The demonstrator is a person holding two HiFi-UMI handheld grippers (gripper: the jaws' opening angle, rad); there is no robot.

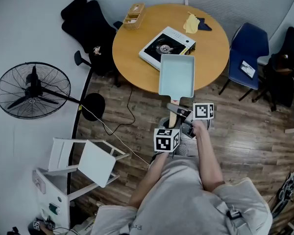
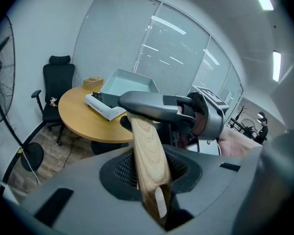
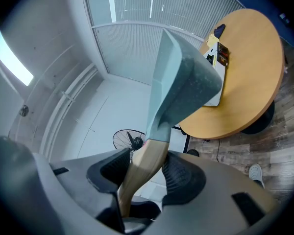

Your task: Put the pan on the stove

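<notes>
Firstly, item: rectangular pan (image 1: 176, 75), pale blue, with wooden handle (image 2: 146, 146). It was held in the air over the near edge of the round table (image 1: 137, 31), close to the portable stove (image 1: 166, 47) but not yet set on it. Left gripper (image 2: 149, 173) and right gripper (image 3: 144, 173) were both clamped on the handle. Risks, as judged: the pan could twist about its narrow handle, a low approach could knock the stove, and the pan could land off the burner.

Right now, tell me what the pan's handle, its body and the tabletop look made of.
Handle: pale wood, satin finish; lengthwise grain shows. Pan body: probably coated metal, matte pale blue-green, speckled grey underneath. Tabletop: smooth orange-brown wood look, likely laminate or veneer; no clear grain.
</notes>
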